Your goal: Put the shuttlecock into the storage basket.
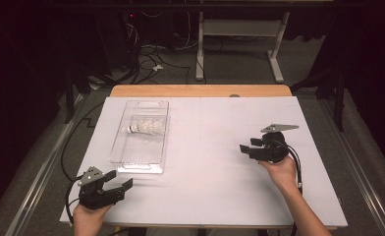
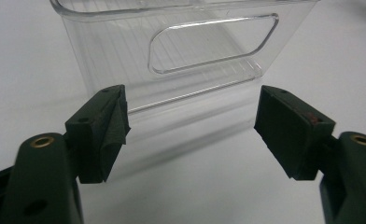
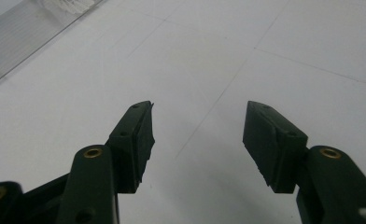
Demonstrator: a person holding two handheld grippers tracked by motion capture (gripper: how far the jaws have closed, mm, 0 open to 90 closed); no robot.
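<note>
The tray (image 1: 140,157) is clear, glossy plastic with fine ribbing along its floor (the ribs show best in the left gripper view). The surface (image 1: 210,162) wears a smooth, matt white sheet, bare wood at its far edge. Each tool (image 2: 190,135) looks like matt black plastic, with brass-coloured rivets.

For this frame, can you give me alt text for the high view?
A clear plastic tray lies on a white table with a shuttlecock inside. The left gripper sits near the tray's close end, jaws open and empty; the right gripper is held apart at the right, also open.
</note>
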